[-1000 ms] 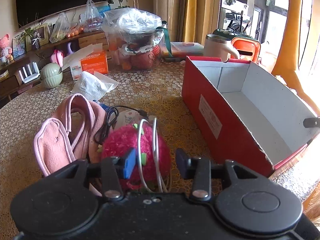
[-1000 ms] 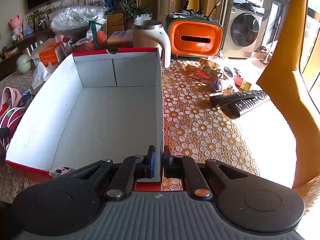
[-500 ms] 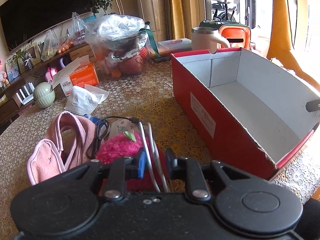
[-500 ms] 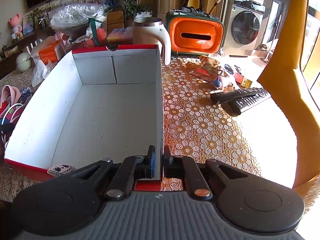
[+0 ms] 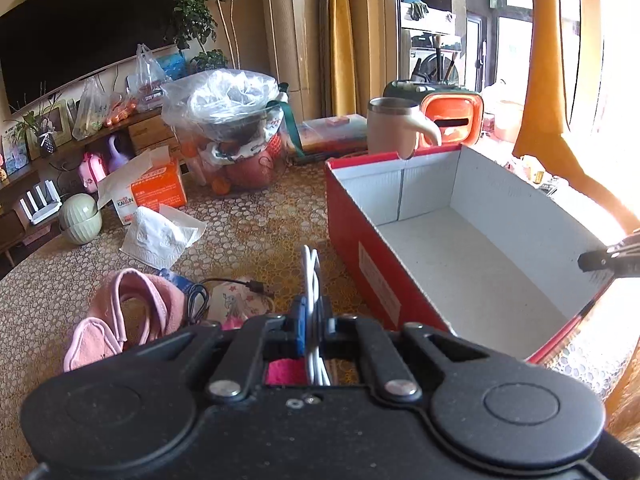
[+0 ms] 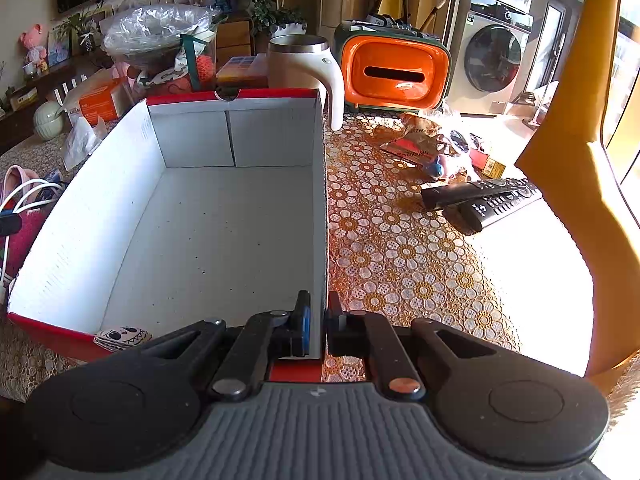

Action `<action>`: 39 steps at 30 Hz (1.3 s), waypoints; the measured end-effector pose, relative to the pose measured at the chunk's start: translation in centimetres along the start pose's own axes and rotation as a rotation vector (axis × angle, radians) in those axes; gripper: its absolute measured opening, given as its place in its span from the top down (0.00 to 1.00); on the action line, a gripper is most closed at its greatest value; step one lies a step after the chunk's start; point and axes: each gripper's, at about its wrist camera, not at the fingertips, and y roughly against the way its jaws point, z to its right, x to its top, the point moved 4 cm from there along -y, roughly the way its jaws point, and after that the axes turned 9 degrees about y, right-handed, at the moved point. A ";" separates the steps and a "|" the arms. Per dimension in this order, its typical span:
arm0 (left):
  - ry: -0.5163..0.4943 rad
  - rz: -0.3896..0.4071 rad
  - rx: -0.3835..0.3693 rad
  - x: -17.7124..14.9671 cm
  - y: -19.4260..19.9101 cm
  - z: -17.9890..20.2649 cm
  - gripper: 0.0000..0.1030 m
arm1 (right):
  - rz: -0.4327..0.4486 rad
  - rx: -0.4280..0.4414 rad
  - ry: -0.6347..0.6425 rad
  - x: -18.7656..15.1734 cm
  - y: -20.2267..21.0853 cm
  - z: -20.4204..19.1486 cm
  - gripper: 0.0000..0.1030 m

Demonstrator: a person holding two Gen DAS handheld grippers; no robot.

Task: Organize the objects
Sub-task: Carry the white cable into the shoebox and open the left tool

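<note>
My left gripper point(image 5: 314, 320) has its jaws closing, and the pads pinch a loop of white cable point(image 5: 310, 280) that stands up between them. Below the jaws shows a fuzzy pink ball point(image 5: 280, 372), with the cable wrapped around it. To the right lies an open red box point(image 5: 372, 272) with a white, bare inside. My right gripper point(image 6: 318, 320) is shut on that box's right wall point(image 6: 322, 220) near the front corner. One fingertip point(image 5: 596, 260) of the right gripper shows in the left wrist view at the box's right side.
Pink slippers point(image 5: 132, 312), a black cable point(image 5: 200, 300) and a crumpled tissue point(image 5: 160, 236) lie left of the box. Behind stand an orange tissue carton point(image 5: 156, 190), a bagged bowl of fruit point(image 5: 228, 132) and a mug point(image 5: 392, 132). Two remotes point(image 6: 480, 200) lie right of the box.
The left jaws went from wide apart around the pink ball to pinched on the white cable loop, and the gripper rose. The right gripper and the box have not moved.
</note>
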 end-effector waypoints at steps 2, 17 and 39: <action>0.010 0.013 -0.030 1.0 0.8 0.3 0.97 | 0.000 0.000 0.001 0.0 0.0 0.0 0.92; -0.027 0.048 -0.183 7.0 0.5 6.4 0.97 | -0.013 0.011 -0.005 0.0 0.1 0.3 0.95; -0.083 -0.235 -0.307 3.1 -10.2 15.5 0.97 | -0.026 0.057 0.019 -0.1 0.5 0.6 0.95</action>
